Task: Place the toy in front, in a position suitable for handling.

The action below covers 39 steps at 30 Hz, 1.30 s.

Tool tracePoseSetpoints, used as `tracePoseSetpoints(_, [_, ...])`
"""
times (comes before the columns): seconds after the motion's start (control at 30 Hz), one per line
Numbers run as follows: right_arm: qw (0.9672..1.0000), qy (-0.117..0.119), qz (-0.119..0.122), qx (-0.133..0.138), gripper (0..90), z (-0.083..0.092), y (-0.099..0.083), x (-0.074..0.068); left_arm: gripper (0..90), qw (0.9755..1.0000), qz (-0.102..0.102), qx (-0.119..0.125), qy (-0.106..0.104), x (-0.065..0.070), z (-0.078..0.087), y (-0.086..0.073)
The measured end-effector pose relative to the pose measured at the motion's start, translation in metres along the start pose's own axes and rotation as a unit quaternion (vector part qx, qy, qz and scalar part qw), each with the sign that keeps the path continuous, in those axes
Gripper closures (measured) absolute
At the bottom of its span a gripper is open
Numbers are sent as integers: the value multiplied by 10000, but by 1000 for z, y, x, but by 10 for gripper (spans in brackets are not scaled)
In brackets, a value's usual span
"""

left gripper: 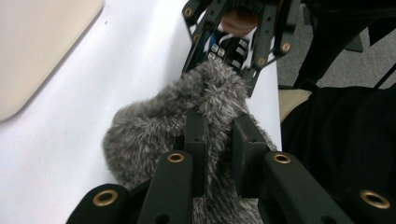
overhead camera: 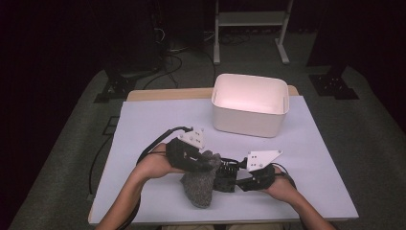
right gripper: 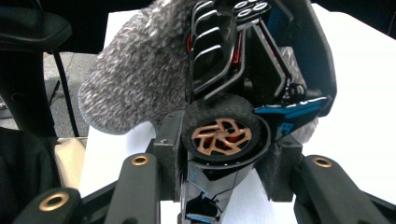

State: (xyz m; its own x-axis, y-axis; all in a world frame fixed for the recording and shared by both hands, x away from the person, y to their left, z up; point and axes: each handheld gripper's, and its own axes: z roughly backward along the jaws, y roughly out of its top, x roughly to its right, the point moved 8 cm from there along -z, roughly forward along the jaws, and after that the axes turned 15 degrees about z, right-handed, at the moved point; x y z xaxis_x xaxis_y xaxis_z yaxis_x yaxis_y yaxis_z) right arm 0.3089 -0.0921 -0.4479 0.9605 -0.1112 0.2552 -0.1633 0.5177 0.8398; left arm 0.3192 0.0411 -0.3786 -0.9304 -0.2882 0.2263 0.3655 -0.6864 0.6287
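The toy car (right gripper: 233,93), black with blue trim and copper-coloured wheel hubs, lay low at the near middle of the table (overhead camera: 143,120), partly wrapped in a fuzzy grey sock (overhead camera: 198,184) whose open end reached over its front. The right gripper (overhead camera: 242,178) was clamped on the car's rear end: in the right gripper view its two black jaws stood on either side of a knobbly tyre with a copper spoked hub (right gripper: 219,135), the pads pressing the bodywork there. The left gripper (overhead camera: 207,164) was pinched on the sock; in the left gripper view its jaws stood close together with a fold of the grey pile caught between them, and the car's underside showed beyond, poking out of the sock's mouth. The sock's toe end hung toward the person's side of the table, resting on the pale surface. A white bin (overhead camera: 250,103) stood well apart at the far edge of the table. No brand name, label or lettering could be read on the car, the sock or the bin; a small mark on the car's blue panel in the right gripper view was too blurred to make out.
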Motion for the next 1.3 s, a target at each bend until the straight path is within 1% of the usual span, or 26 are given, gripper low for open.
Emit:
tracePoseSetpoints(0.07, [10000,-7,-15,5,560,0,0,0,788,10000,23,-48,37,-3,0,-3])
tracePoseSetpoints(0.17, [10000,-8,-22,12,560,-1,0,0,787,10000,74,-41,33,-5,-1,-6])
tracePoseSetpoints(0.3, [10000,-3,-11,5,559,0,0,0,788,9999,87,25,-82,-3,-4,-5])
tracePoseSetpoints(0.43, [9999,31,51,-124,557,3,0,0,788,9999,38,5,-141,1,-8,-2])
tracePoseSetpoints(0.5, [9998,49,41,-167,553,5,1,1,788,9999,23,-35,-135,1,-9,-2])
tracePoseSetpoints(0.57, [9997,27,107,-231,547,7,1,2,788,9999,13,-68,-128,1,-11,-3])
tracePoseSetpoints(0.63, [9997,-1,101,-231,543,9,3,4,788,9999,49,-68,-150,2,-13,-3])
tracePoseSetpoints(0.73, [9997,-38,91,-204,531,12,7,5,788,9998,41,-72,-158,2,-13,-3])
tracePoseSetpoints(0.77, [9998,-59,89,-146,532,14,9,6,788,9998,17,-60,-164,2,-13,-3])
tracePoseSetpoints(0.8, [9999,-35,61,-140,534,15,11,7,787,9998,21,-58,-177,2,-14,-3])
tracePoseSetpoints(0.83, [9998,-38,106,-137,535,16,13,7,787,9998,16,-72,-180,2,-14,-3])
tracePoseSetpoints(0.93, [9994,26,213,-281,535,16,15,7,787,9997,-7,-66,-254,5,-16,-3])
tracePoseSetpoints(1.03, [9988,75,228,-428,535,18,18,8,787,9996,8,-45,-289,6,-18,-2])
tracePoseSetpoints(1.07, [9984,88,287,-476,535,18,19,8,787,9995,-5,-68,-299,6,-19,-3])
tracePoseSetpoints(1.13, [9978,124,282,-580,542,19,19,8,787,9994,3,-72,-333,6,-21,-4])
tracePoseSetpoints(1.2, [9975,162,298,-626,544,21,19,7,787,9993,11,-103,-346,6,-23,-5])
tracePoseSetpoints(1.3, [9971,187,252,-687,548,25,17,6,787,9992,19,-128,-372,6,-28,-6])
